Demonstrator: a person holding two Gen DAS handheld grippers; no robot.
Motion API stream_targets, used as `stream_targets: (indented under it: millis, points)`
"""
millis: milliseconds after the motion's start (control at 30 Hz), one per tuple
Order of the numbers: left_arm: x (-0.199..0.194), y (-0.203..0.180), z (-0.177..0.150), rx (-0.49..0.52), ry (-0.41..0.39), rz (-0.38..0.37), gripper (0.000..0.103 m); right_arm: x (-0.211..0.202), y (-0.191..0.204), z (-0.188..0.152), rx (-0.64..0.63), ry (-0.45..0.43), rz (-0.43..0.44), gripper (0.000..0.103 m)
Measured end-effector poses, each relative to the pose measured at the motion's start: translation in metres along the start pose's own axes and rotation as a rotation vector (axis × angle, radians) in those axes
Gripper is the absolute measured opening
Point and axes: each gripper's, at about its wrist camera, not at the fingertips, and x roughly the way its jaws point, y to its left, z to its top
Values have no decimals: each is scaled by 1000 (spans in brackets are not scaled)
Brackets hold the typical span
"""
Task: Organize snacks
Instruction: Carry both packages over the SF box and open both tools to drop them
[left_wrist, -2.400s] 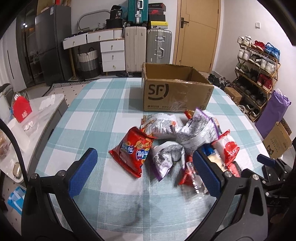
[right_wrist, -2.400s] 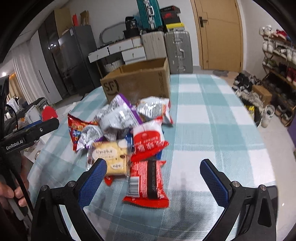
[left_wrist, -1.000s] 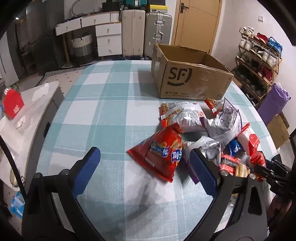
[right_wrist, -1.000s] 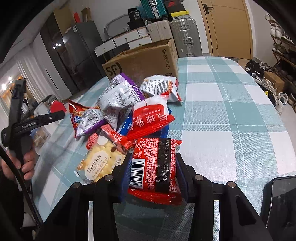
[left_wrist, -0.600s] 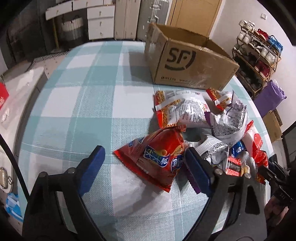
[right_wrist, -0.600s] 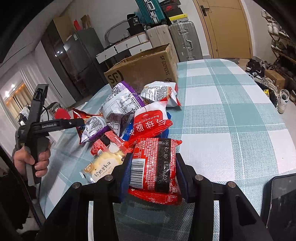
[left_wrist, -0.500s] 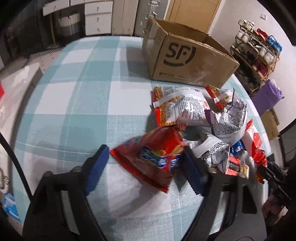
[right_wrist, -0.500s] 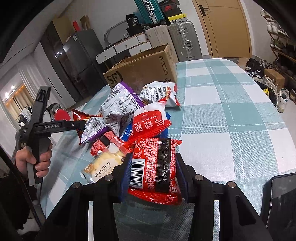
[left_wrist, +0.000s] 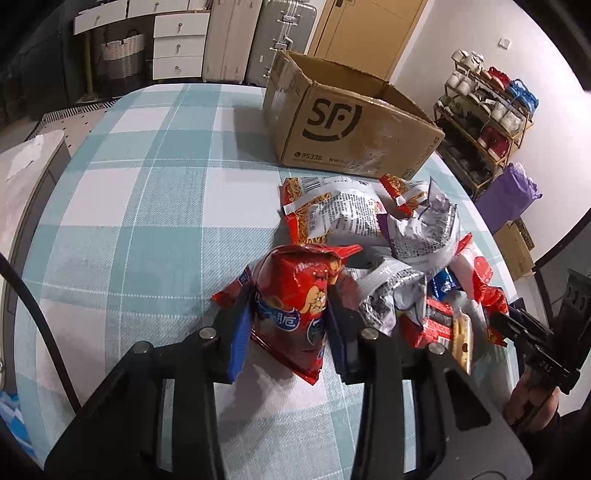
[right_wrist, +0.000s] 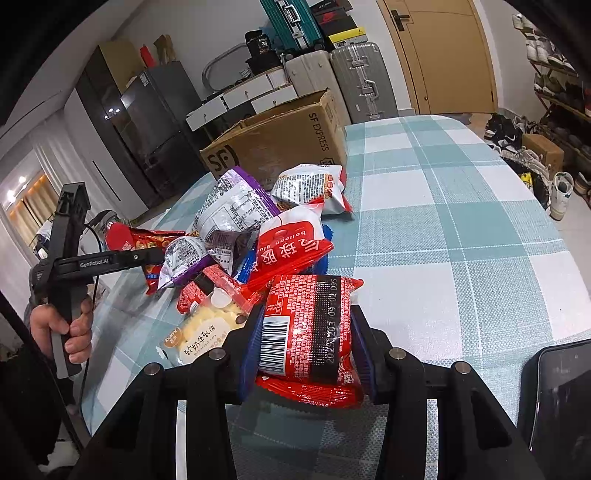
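My left jaws (left_wrist: 290, 317) are closing on the red chip bag (left_wrist: 295, 306), which stands between the blue pads and already bulges up where they squeeze it, its lower edge on the worktop (left_wrist: 147, 206). I took it from the near left edge of the pile, I judge, because it lay free there with nothing stacked on it. My right jaws (right_wrist: 304, 336) are clamped across the narrow width of a flat red packet (right_wrist: 310, 328), barcode side up; gripping it across the short way keeps the pads on firm edges and lets the ends stick out front and back. It sits at the near end of the pile, low over the cloth.

The other snacks (right_wrist: 240, 214) lie heaped in the middle of the worktop, overlapping one another. The open box (left_wrist: 354, 122) stands just beyond them, its top clear, so I take it as the place both packets should go. With one packet in each hand I can carry two over at once. The puffy bag may slip or crush if I squeeze it wrongly
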Motion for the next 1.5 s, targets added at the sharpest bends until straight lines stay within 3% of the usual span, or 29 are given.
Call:
stream_targets:
  millis: [267, 600, 1033, 1300, 1500]
  points:
    - [-44, -7, -4, 18, -80, 4, 34, -11, 7, 5, -15, -40, -2, 45]
    - [-95, -29, 28, 44, -142, -56, 34, -56, 45, 60, -101, -163, 46, 45]
    - [-129, -68, 131, 66, -175, -104, 34, -66, 87, 176, -158, -209, 221, 45]
    - [-111, -103, 209, 122, -167, -61, 34, -37, 89, 254, -130, -176, 236, 45]
    - [-69, -123, 256, 134, -131, -30, 35, 1, 82, 299, -130, -126, 203, 45]
